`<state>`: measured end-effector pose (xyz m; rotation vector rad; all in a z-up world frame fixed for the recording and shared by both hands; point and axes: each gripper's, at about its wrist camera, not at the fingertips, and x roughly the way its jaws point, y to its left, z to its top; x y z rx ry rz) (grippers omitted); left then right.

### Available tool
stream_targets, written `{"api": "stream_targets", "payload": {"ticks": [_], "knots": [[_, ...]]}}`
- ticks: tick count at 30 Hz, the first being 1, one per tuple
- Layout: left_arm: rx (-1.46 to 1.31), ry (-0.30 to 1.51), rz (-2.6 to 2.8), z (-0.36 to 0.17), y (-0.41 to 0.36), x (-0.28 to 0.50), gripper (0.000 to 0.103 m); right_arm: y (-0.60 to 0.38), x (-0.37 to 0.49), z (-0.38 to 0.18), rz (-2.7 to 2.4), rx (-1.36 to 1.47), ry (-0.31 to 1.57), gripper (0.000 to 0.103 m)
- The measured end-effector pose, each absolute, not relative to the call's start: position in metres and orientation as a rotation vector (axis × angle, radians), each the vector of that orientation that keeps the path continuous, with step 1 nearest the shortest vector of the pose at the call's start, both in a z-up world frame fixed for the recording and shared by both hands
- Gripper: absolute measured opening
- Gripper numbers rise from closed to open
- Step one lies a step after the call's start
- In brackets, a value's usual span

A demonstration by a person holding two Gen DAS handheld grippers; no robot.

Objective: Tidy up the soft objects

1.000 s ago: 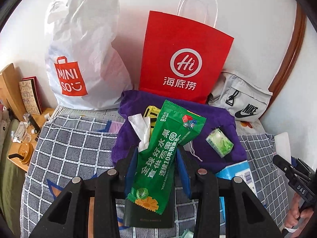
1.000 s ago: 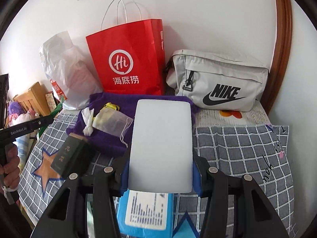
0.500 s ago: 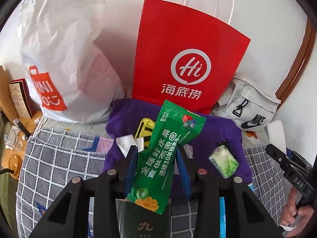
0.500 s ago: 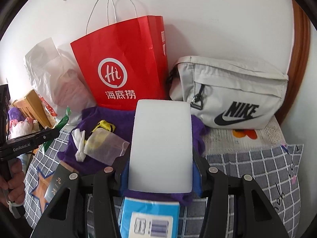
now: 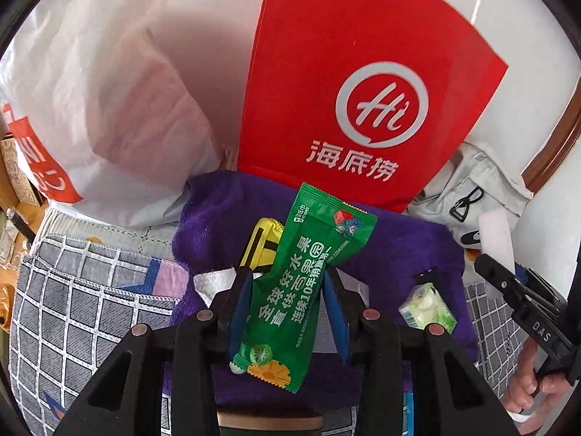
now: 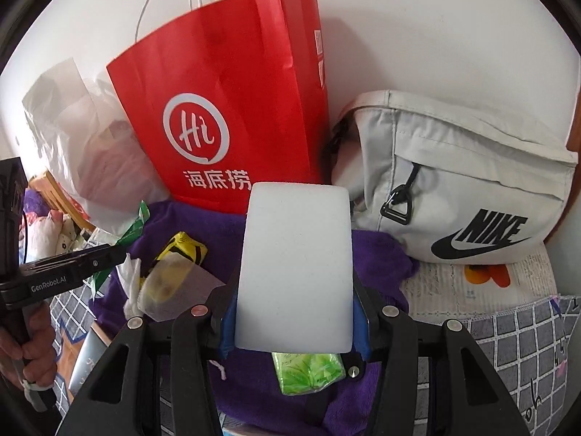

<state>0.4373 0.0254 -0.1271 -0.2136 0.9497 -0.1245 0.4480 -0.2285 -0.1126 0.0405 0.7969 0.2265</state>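
Observation:
My left gripper [image 5: 288, 290] is shut on a green wet-wipe packet [image 5: 305, 283] and holds it above a purple towel [image 5: 218, 210]. My right gripper [image 6: 294, 312] is shut on a white sponge block [image 6: 296, 272] over the same purple towel [image 6: 377, 254]. A red paper bag [image 5: 363, 91] stands right behind the towel, also in the right wrist view [image 6: 225, 109]. On the towel lie a yellow pack [image 5: 259, 243], a green tissue pack [image 5: 428, 309], a white tissue [image 6: 130, 279] and a translucent pouch [image 6: 178, 287]. The green tissue pack [image 6: 308, 370] lies under my right gripper.
A white plastic bag [image 5: 109, 91] stands left of the red bag. A grey Nike bag [image 6: 464, 181] lies at the right against the wall. The grey checked blanket [image 5: 72, 309] covers the bed. Wooden furniture [image 5: 14, 181] is at the far left.
Both grippers have moved forward toward the red bag and over the purple towel, each still holding its object. The bags loom larger.

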Motion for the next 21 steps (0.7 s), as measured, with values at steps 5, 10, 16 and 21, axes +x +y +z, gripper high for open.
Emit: {"api": "stream_targets", "payload": {"ticks": [5, 10, 16, 21], "knots": [[-0.196, 0.965, -0.136, -0.132, 0.023, 0.439, 0.037, -0.232, 0.465, -0.135, 0.251, 0.077, 0.854, 0.049], [-0.211, 0.989, -0.131, -0.139, 0.024, 0.445, 0.038, -0.231, 0.476, -0.157, 0.268, 0.083, 0.939, 0.05], [-0.241, 1.038, -0.168, -0.152, 0.02, 0.451, 0.039, -0.223, 0.482, -0.171, 0.258, 0.041, 1.007, 0.05], [-0.227, 1.052, -0.171, -0.157, 0.013, 0.453, 0.04, -0.221, 0.485, -0.179, 0.248, 0.029, 1.045, 0.05]]}}
